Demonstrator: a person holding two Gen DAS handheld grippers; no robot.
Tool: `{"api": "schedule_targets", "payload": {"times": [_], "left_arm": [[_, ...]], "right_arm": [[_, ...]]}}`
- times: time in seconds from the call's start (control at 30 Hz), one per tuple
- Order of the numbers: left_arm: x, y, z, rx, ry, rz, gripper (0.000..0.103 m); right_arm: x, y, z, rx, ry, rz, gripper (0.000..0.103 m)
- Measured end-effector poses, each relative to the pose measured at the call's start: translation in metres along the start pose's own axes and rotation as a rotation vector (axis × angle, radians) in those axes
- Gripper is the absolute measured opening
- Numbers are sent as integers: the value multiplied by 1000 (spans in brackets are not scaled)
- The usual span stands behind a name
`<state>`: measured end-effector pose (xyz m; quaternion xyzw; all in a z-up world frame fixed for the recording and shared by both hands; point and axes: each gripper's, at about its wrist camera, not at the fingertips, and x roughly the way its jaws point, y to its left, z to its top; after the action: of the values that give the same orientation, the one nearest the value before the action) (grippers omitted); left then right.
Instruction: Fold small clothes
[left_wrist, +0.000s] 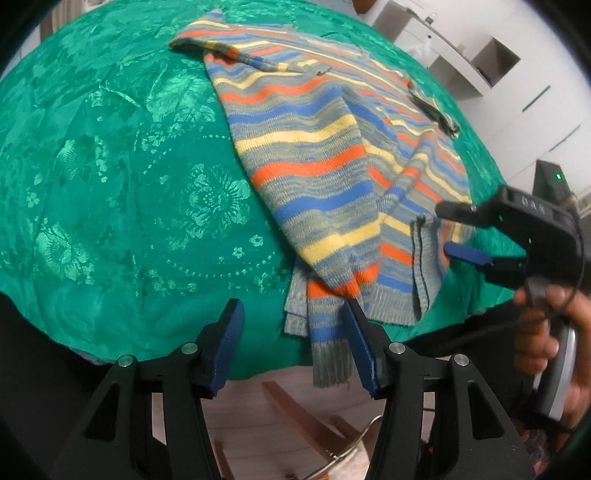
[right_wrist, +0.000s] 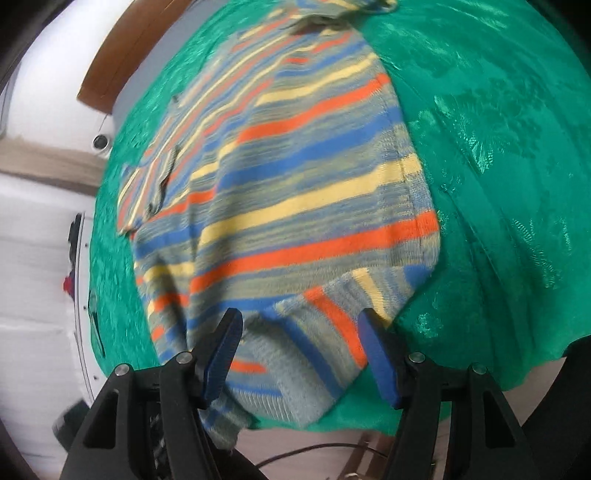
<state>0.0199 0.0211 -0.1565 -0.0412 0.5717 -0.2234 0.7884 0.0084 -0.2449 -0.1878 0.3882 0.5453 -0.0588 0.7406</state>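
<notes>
Both claws, left (left_wrist: 291, 347) & right (right_wrist: 301, 354), held apart over striped sweater (left_wrist: 332, 166) spread on green-clothed table (left_wrist: 110, 184); white cabinets (left_wrist: 517, 74) behind.

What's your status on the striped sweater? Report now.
Left gripper open, empty, at hanging cuff. Right gripper open over hem. Striped sweater partly folded on green cloth. Nothing in the way.

We note both grippers, the left gripper (left_wrist: 291, 343) and the right gripper (right_wrist: 301, 350), share black angular frames, ribbed blue pads and silver screws. The right one carries a grey handle, a thin black cable and pale lettering.
</notes>
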Motion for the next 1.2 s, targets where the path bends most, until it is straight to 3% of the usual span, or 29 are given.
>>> {"api": "schedule_targets", "payload": {"times": [0.17,0.33,0.53,0.77,0.83,0.9,0.93,1.0,1.07,1.13,1.2], "left_arm": [[2,3,-5,-16,6,-13,57],[-1,10,-7,-40,4,-10,58],[-8,27,-12,-91,-2,-4,58],[-7,36,-14,-132,5,-13,60],[-4,35,-13,-130,11,-10,60],[-2,31,-14,-114,17,-7,60],[-2,29,-14,-106,19,-3,60],[-1,23,-15,-79,18,15,60],[-3,20,-17,-59,10,34,60],[-6,20,-19,-57,4,40,61],[-7,23,-21,-66,-2,41,62]], "right_arm": [[4,-5,5,38,-3,21,58],[-3,-20,4,51,-25,11,7],[-42,-41,-10,-10,-29,35,0],[-93,-101,-15,-22,-89,-110,0],[-96,-104,-15,-52,-84,-146,7],[-94,-92,-17,-88,-95,-139,11],[-90,-76,-18,-137,-92,-110,32],[-81,-43,-18,-243,-88,-65,57],[-66,-3,-18,-388,-86,-27,58],[-43,33,-21,-542,-30,-49,58],[-22,51,-26,-602,33,-80,58]]}}
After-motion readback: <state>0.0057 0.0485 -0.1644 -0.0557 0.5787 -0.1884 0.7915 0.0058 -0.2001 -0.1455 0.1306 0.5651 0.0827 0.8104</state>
